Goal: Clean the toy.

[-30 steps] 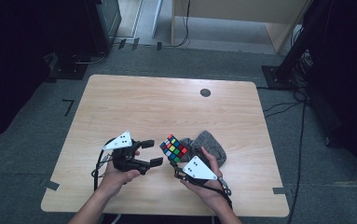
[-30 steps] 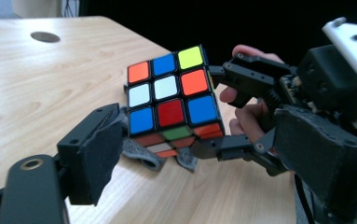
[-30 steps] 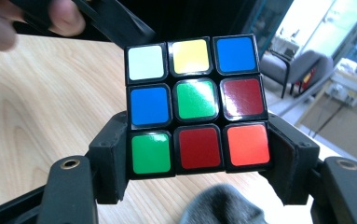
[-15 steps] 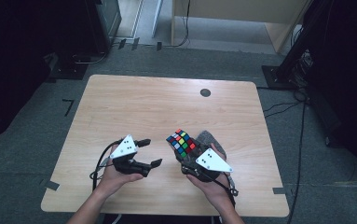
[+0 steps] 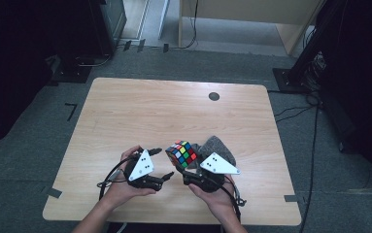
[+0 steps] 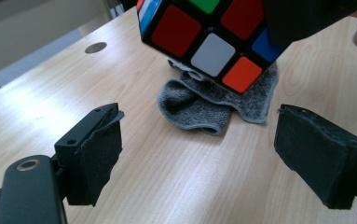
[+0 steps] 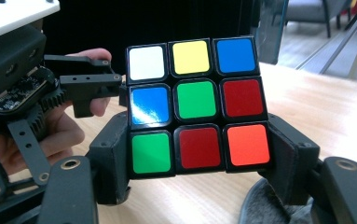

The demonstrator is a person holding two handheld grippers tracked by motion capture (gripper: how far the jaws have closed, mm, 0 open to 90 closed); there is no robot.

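Above the grey cloth (image 5: 216, 147) our right gripper (image 7: 199, 154) pinches the rigid, slick cube (image 5: 181, 153) by opposite faces; left gripper (image 6: 199, 154) fingers spread, empty

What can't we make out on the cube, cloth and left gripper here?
- Cube: right gripper view gives one face; its lower side edges sit behind the right gripper's pads.
- Cube, left gripper view: top cut off by the frame.
- Grey cloth: far part behind the cube.
- Left gripper: high view too small to judge jaw gap.
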